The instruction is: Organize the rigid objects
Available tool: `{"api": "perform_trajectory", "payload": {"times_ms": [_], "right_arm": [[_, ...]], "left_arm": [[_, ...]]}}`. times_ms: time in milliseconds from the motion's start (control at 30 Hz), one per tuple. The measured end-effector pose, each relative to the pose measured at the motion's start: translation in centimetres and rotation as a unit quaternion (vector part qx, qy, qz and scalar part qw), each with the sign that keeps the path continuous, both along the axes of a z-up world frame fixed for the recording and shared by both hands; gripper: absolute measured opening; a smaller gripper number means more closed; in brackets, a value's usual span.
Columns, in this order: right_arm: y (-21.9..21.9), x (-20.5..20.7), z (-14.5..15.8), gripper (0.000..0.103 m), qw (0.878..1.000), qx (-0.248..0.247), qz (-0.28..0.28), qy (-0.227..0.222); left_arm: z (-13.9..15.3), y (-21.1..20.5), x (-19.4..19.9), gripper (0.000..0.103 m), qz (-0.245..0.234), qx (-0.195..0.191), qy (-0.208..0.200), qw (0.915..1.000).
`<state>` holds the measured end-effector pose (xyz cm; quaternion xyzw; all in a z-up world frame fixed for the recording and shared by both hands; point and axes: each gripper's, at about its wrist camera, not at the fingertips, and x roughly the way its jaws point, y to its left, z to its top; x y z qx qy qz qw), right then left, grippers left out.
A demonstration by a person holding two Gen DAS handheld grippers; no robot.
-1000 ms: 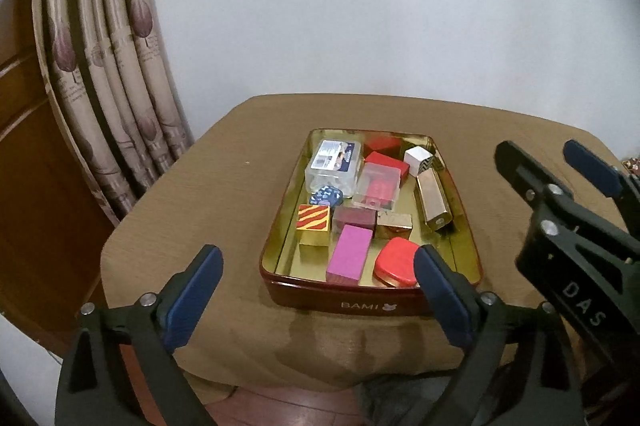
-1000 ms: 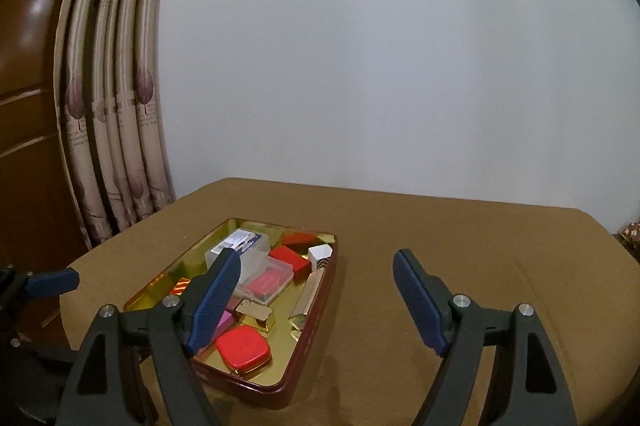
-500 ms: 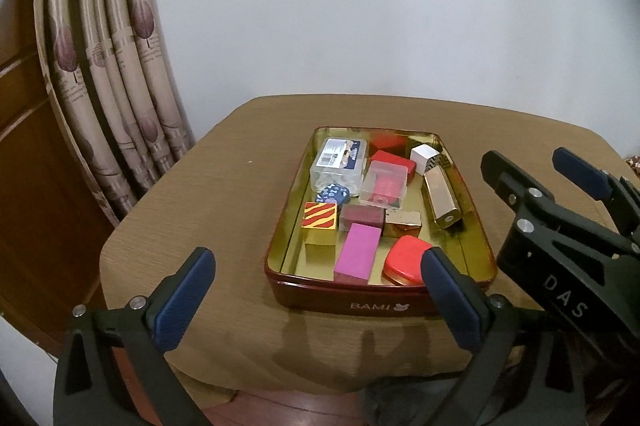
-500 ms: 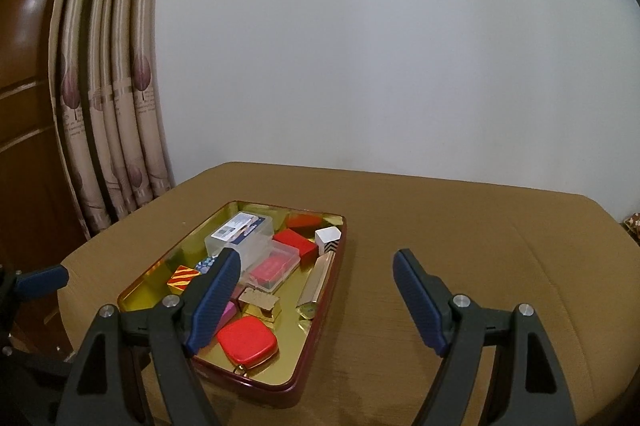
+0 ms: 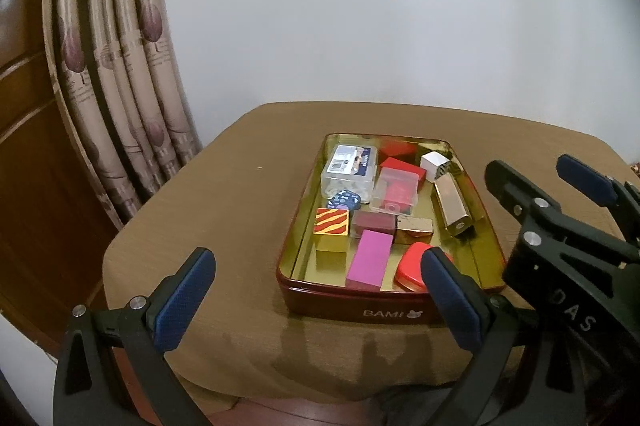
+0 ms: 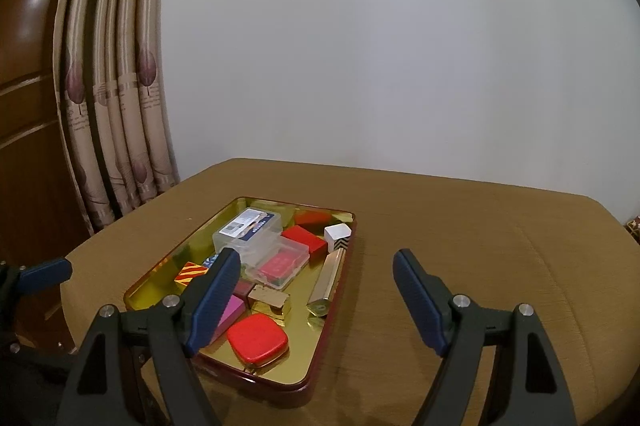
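A shallow red tin [image 5: 352, 308] with a gold inside sits on a brown table [image 5: 240, 194], and every small hard item in view lies inside it; the tabletop around the tin is bare. That fits either a sorting that is finished or a tin waiting to be emptied and arranged; the pictures do not settle which.

The left gripper [image 5: 316, 296] hovers at the near edge of the table, its tongs spread wide and holding nothing. The right gripper [image 6: 316, 300] hovers just right of the tin, also spread and empty.

At the far left of the tin is a clear plastic box [image 5: 351, 170] with a printed label, and beside it a smaller clear case [image 5: 396, 192] with red inside. Both probably are light and smooth-walled, so a grip across the short sides should hold best. The pink block [image 5: 369, 262], the striped cube [image 5: 331, 232] and the white cube [image 5: 434, 165] look stiff and flat-faced, easy to pinch across opposite faces. The long gold bar [image 5: 452, 204] along the right wall looks glossy and may slip; taking it at mid-length across its narrow width seems safest. The rounded red case [image 6: 258, 338] at the near end offers curved edges, so a grip across its flat sides would likely be steadier.
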<state>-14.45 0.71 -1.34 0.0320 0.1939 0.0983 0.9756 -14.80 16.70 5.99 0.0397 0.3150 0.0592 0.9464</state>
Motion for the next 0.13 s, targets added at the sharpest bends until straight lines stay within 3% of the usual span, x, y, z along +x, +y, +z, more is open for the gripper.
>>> {"api": "perform_trajectory", "payload": {"times_ms": [133], "right_arm": [[-0.06, -0.06, 0.07, 0.081, 1.0, 0.003, 0.006, 0.001]], "left_arm": [[0.3, -0.29, -0.01, 0.102, -0.003, 0.004, 0.004, 1.0]]}}
